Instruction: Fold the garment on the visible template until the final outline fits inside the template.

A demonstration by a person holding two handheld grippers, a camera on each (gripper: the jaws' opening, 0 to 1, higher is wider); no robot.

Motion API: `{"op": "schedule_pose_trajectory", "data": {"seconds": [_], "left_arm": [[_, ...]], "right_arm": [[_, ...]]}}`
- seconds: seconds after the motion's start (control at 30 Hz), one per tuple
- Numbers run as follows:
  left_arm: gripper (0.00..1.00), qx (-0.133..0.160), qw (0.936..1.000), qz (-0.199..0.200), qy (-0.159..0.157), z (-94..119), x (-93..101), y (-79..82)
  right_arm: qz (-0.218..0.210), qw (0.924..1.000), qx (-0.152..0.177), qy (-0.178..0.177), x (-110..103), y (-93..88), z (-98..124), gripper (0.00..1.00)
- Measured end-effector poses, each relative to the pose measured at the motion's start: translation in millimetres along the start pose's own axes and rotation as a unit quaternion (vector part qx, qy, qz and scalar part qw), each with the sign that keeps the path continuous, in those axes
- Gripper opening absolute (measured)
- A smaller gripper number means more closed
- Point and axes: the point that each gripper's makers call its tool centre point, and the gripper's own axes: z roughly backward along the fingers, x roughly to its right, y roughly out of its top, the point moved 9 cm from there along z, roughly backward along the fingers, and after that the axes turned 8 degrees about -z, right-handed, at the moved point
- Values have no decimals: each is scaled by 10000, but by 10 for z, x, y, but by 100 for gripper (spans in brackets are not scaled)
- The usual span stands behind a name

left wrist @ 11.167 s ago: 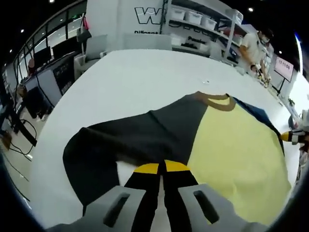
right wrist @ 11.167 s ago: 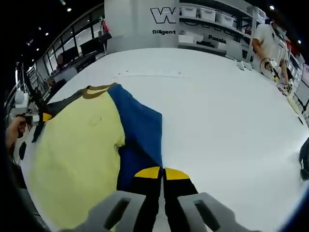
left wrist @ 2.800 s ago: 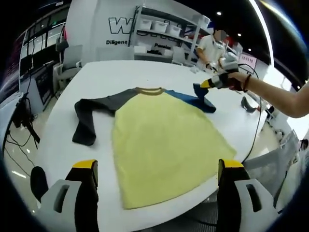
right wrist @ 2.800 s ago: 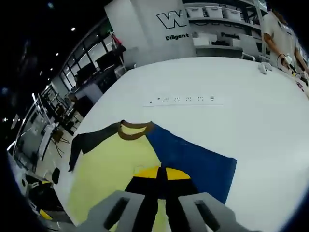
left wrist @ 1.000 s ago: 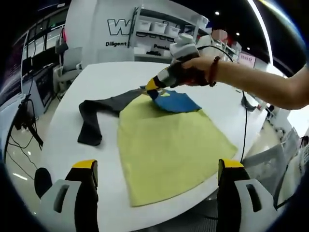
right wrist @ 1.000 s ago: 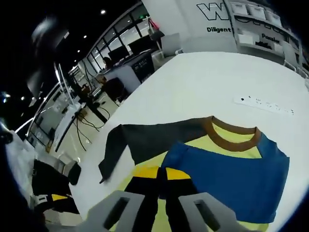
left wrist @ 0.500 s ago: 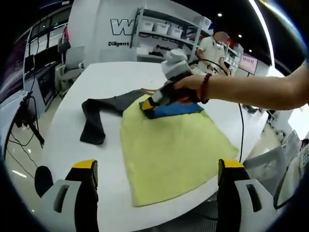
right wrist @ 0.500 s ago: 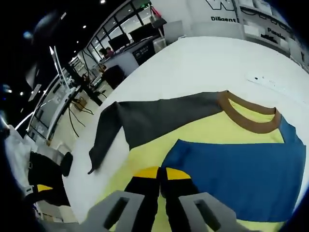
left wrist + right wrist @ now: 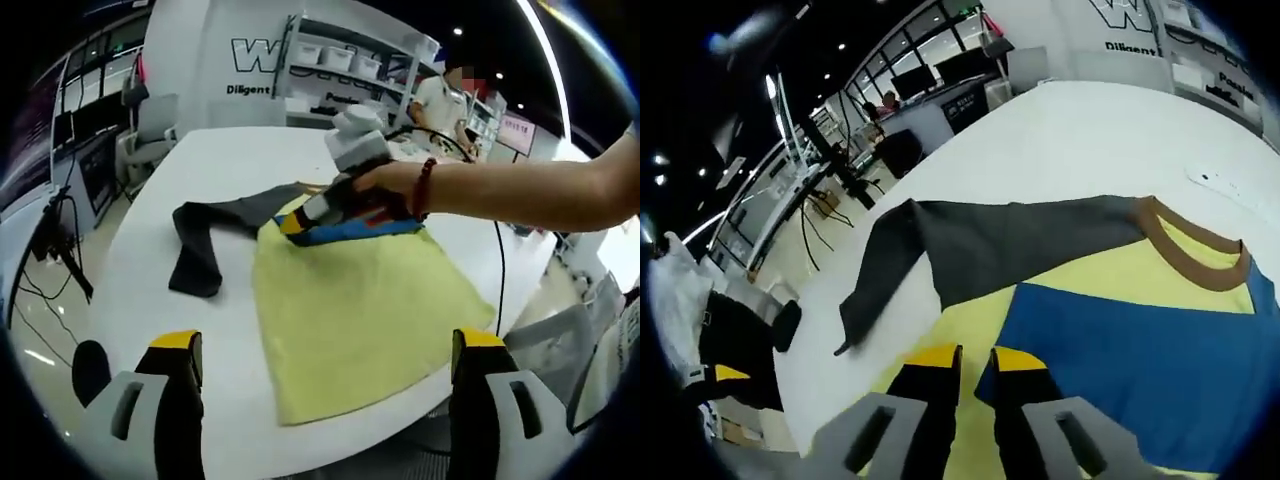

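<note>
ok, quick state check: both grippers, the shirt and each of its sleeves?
left gripper: jaws wide open, holding nothing.
right gripper: jaws slightly parted at the blue sleeve's end, grip unclear.
shirt: flat on the white table, yellow body unfolded.
blue sleeve: folded across the yellow chest.
dark grey sleeve: spread outward, not folded.

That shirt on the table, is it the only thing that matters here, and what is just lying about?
Part of the job:
shirt, blue sleeve folded across it, grey sleeve still spread out
right gripper, left gripper
white table

Lying about:
shelves with bins
cable
desks with screens
</note>
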Motion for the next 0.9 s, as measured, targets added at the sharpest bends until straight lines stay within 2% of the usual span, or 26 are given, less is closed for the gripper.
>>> {"op": "schedule_pose_trajectory", "data": {"seconds": [0.07,0.17,0.4,0.43,0.47,0.63,0.77,0.8,0.9], "left_arm": [[99,6,10000,3,2,2,0,2],[99,28,10000,8,26,7,-10,4],[99,64,10000,-62,8,1,1,36],[99,47,10000,-67,9,-8,0,43],[99,43,10000,-66,9,-10,4,46],[99,55,10000,-78,-9,-26,23,70],[99,57,9999,-92,-31,-41,40,98],[99,61,9999,-91,-31,-46,37,104],[99,44,9999,-81,-59,-65,50,122]], "right_arm": [[-11,10000,19,7,4,0,10,11],[-69,9990,394,-191,130,59,188,26],[-156,9973,580,-422,334,70,385,44],[-300,9955,677,-598,499,56,532,48],[-329,9948,720,-641,544,55,569,51],[-441,9929,790,-768,748,35,750,56],[-511,9916,794,-889,856,7,832,65],[-587,9905,799,-957,935,-21,901,66],[-607,9896,830,-1010,985,-45,969,67]]}}
